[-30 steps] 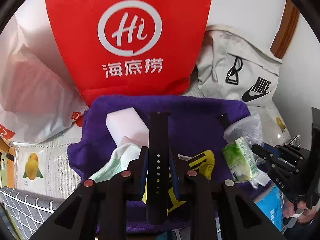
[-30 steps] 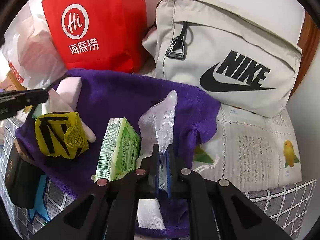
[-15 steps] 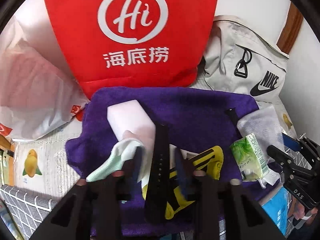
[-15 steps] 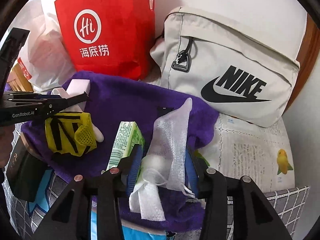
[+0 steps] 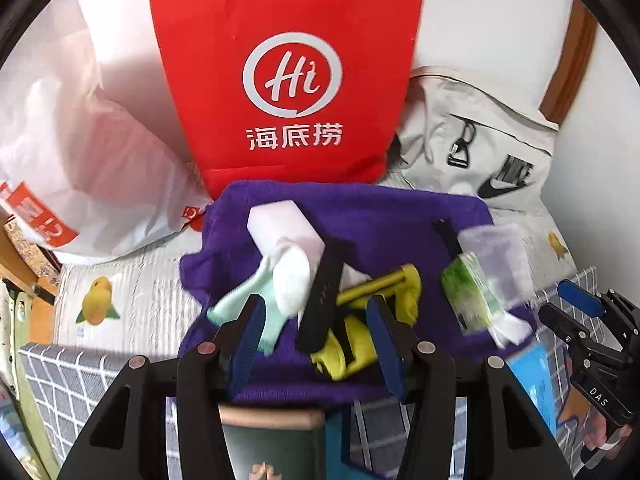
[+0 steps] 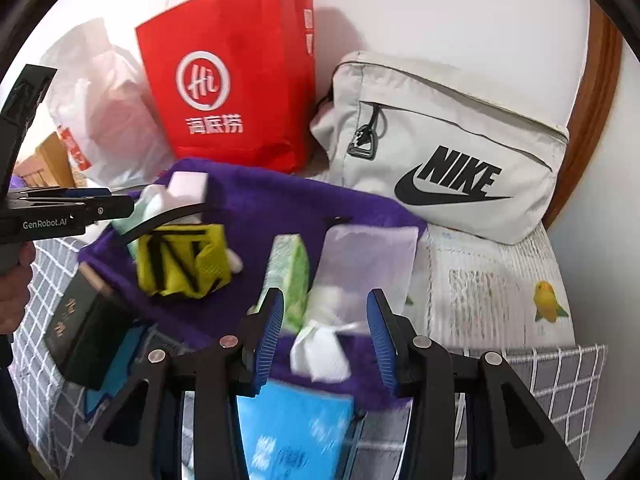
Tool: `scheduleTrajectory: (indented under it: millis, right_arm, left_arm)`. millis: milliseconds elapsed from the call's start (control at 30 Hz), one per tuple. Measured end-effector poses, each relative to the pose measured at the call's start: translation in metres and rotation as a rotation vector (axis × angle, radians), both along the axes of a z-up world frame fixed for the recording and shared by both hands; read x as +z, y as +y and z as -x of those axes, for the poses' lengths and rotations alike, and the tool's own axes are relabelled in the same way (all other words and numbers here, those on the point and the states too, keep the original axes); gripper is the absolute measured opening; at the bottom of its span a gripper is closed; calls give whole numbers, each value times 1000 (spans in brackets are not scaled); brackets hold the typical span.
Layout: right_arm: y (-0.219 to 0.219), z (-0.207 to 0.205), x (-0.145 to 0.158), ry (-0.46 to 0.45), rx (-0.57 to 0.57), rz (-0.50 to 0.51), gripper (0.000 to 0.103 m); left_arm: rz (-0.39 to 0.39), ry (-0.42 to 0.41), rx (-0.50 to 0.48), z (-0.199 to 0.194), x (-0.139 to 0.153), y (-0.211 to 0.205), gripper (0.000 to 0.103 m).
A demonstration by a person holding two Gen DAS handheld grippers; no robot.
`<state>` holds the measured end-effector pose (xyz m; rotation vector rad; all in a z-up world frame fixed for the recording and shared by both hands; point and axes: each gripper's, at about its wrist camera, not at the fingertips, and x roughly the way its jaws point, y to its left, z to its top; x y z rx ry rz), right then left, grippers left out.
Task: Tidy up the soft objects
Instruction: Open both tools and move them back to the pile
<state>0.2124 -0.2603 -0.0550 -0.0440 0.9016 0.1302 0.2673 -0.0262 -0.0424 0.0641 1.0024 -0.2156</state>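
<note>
**Both grippers open above the purple towel**

Spread over a bed with a fruit-printed sheet (image 6: 500, 280): a purple towel (image 5: 380, 216) carrying the soft things. Near its far left corner, a pale pink sponge block (image 5: 280, 224) with a white and mint sock (image 5: 276, 284) leaning on it. Across the middle, a black watch strap (image 5: 322, 300) lying over a yellow mesh pouch (image 5: 384, 292). Toward the right edge, a green tissue pack (image 5: 466, 296) and, just beside it, a clear bag of white gauze (image 6: 360, 264).

Left gripper (image 5: 316, 332) tilted steeply down over the near edge of the towel, jaws just opened and standing apart, with the strap between them but not pressed by the blue pads. Right gripper (image 6: 326, 332) tilted down the same way over the right side, jaws just opened too, apart around the near end of the gauze bag, not pinching it.

Only in the right wrist view: a hand at the left border holding the left tool, and the strap seen as a thin curved arc. Only in the left wrist view: the sock's mint heel and the right tool at the right border.

Behind the towel against a white wall: a red paper bag (image 6: 232, 92), a white plastic bag (image 5: 80, 152) and a grey Nike bag (image 6: 452, 152). At the near edge, a dark box (image 6: 80, 328), a blue packet (image 6: 288, 424) and a grey checked cloth (image 5: 68, 384).
</note>
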Motion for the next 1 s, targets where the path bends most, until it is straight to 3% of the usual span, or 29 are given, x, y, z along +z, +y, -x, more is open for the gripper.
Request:
scheduleTrajectory:
  millis: [533,800,1000]
  right_arm:
    - [26,109,24,-13,5,-7,43]
    - [12,149,31,-30,-63,-52,43]
    - [-1,176,29,-34,-99,-57,44]
  left_arm:
    - [17,5,-2,124,15,14,50]
    - [6,29,8,178,3,12,50]
    - [-22,60,17,209,-21,3,50]
